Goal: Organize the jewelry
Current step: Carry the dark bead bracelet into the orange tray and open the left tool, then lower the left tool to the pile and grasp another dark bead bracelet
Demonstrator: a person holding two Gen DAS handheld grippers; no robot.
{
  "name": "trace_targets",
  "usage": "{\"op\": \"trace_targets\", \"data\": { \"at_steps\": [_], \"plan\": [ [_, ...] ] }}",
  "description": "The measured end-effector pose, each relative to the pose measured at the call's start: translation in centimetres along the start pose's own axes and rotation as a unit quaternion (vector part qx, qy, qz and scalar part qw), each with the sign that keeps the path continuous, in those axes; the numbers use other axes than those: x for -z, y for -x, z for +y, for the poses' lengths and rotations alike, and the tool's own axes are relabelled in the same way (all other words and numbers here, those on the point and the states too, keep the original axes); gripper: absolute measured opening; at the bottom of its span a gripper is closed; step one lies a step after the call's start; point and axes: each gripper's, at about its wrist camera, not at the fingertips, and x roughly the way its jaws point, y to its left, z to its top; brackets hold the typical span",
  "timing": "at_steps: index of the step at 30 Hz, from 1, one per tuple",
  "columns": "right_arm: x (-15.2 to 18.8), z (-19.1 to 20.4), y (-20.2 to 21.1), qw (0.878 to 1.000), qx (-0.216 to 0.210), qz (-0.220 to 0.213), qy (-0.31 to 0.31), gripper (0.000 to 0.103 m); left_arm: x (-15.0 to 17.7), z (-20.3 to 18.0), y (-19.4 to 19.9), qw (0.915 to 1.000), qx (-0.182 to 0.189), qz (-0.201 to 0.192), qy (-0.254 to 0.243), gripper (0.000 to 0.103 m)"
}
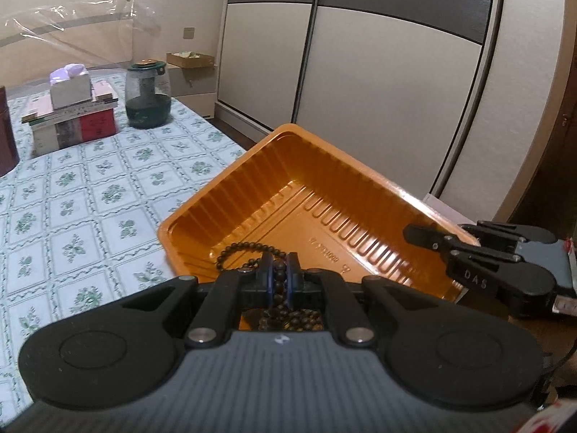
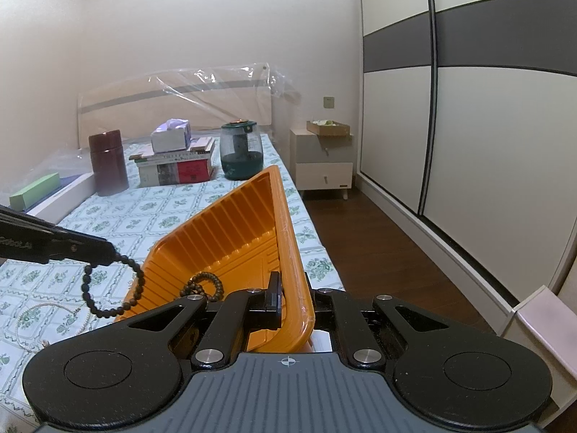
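The left gripper [image 1: 278, 277] is pinching a bracelet [image 2: 114, 288] of small, round, dark beads between its blue-padded fingers [image 1: 267, 275], which are sitting close together with only the strand between them. In the right wrist view that loop of beads is hanging down from the fingertips, beside the near left edge of the tray [image 2: 230, 231] and above the bedspread [image 2: 108, 216]. The tray is a shiny orange plastic one, rectangular with rounded corners and ribbed walls, and it is sitting tilted, its right rim raised. The right gripper [image 2: 288, 305] is clamping that raised rim, one finger inside the wall and the other hidden behind it. A second bracelet [image 2: 202, 285], of browner beads, is lying inside the tray near its low end; in the left wrist view a curved run of dark beads is showing on the tray floor just past the fingertips. A thin pale chain [image 2: 36, 319] with tiny beads is lying loose on the floral green-and-white bedspread, left of the tray. Farther back on the bed, a dark red canister [image 2: 108, 163], a stack of books [image 2: 175, 166] with a tissue box [image 2: 171, 138] on top, and a dark green jar [image 2: 241, 151] are standing in a row.
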Motion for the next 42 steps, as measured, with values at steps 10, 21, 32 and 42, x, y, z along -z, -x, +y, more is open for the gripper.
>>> {"op": "trace_targets", "data": {
  "at_steps": [10, 21, 32, 42],
  "plan": [
    [0.0, -0.2, -0.1, 1.000, 0.000, 0.001, 0.000, 0.007, -0.6, -1.0, -2.0, 0.9999, 0.015, 0.002, 0.002, 0.006],
    [0.1, -0.2, -0.1, 1.000, 0.000, 0.001, 0.000, 0.007, 0.2, -0.2, -1.6, 1.0000, 0.003, 0.002, 0.009, 0.018],
    [0.0, -0.2, -0.1, 1.000, -0.001, 0.001, 0.001, 0.007, 3.3, 5.8, 2.4, 0.9945, -0.099, 0.006, 0.034, 0.018],
    [-0.1, -0.4, -0.1, 1.000, 0.000, 0.001, 0.003, 0.007, 7.8, 12.3, 7.0, 0.9778, -0.188, 0.019, 0.091, 0.018]
  ]
}}
